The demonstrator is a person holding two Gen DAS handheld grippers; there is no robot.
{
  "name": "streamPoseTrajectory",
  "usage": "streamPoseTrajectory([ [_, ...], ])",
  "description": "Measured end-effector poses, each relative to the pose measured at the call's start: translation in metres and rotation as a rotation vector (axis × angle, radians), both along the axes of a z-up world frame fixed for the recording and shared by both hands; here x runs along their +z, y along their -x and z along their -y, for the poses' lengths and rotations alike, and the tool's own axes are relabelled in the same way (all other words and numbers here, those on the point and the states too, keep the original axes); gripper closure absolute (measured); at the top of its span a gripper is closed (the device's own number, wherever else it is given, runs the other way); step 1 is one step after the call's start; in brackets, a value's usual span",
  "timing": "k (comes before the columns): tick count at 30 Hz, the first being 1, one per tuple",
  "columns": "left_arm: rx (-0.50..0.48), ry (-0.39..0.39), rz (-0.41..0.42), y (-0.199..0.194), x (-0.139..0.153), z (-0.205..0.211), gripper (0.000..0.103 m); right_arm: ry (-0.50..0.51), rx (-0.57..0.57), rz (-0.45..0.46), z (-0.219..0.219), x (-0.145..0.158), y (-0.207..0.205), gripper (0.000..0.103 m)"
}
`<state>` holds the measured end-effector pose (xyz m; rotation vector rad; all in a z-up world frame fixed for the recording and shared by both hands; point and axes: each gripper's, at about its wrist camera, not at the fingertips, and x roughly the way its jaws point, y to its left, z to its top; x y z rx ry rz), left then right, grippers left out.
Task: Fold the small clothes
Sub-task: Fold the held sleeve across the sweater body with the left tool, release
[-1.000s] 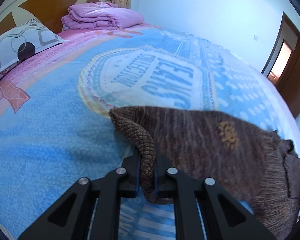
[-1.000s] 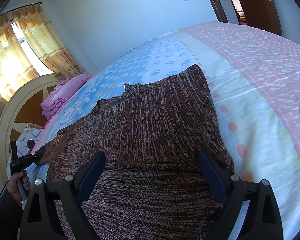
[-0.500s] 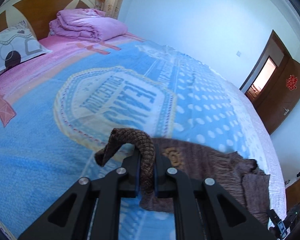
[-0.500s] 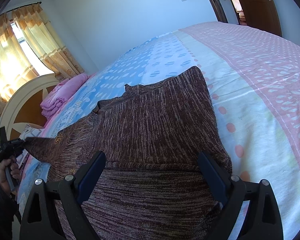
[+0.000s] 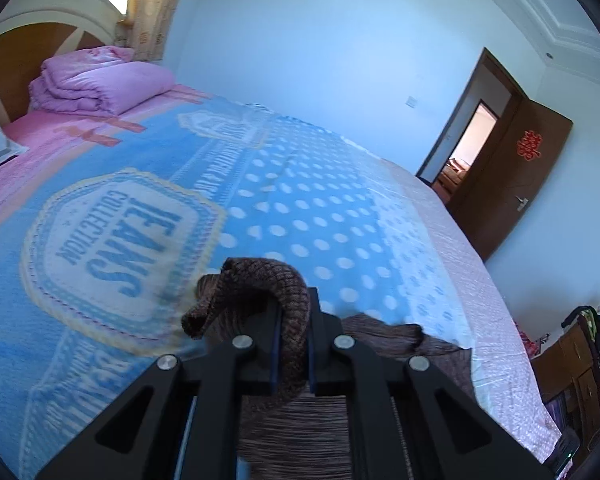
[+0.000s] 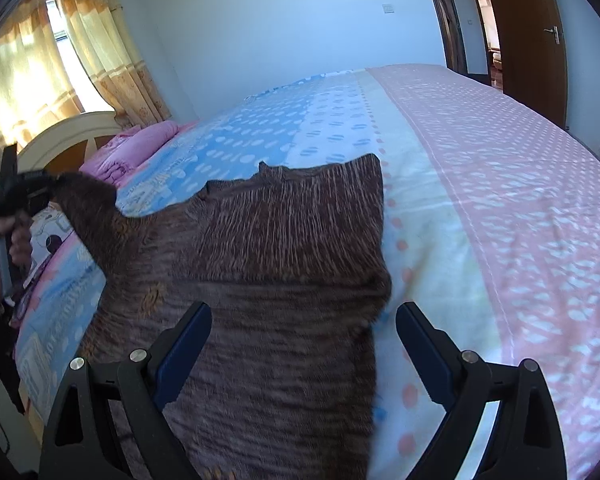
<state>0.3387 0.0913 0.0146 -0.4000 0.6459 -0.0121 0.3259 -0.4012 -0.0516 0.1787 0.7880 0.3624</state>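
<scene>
The left hand-held gripper (image 5: 291, 350) pinches the brown sweater's (image 6: 268, 264) sleeve, lifted off the bed (image 6: 500, 208). The right hand-held gripper (image 6: 303, 344) hovers spread wide above the sweater.

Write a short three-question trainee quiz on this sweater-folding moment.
1. True or false: the left hand-held gripper is shut on a ribbed edge of the brown sweater.
2. Multiple choice: the right hand-held gripper is (A) clamped on a sleeve, (B) open above the sweater, (C) holding the pink quilt.
3. Fill in: the sweater lies on the ___.

Key: 1 true. 2 B. 3 bed.
</scene>
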Motion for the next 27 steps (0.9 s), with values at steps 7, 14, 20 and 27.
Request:
streamPoseTrajectory([
  [7,-0.121,-0.049,-0.031,-0.018,-0.025,0.095,0.093,0.001,0.021,-0.006,0.009,-0.013,0.031,0.009],
  [14,-0.226,-0.267,-0.081,-0.015,-0.078,0.184,0.093,-0.025,0.031,-0.04,0.009,-0.035,0.041,0.009],
  [20,-0.332,-0.43,-0.127,0.001,-0.105,0.235,0.081,-0.01,0.04,-0.048,0.003,-0.045,0.043,0.009],
  [27,-0.416,-0.486,0.013,0.064,-0.082,0.23,0.028,0.019,0.046,-0.026,-0.001,-0.048,0.047,0.009],
])
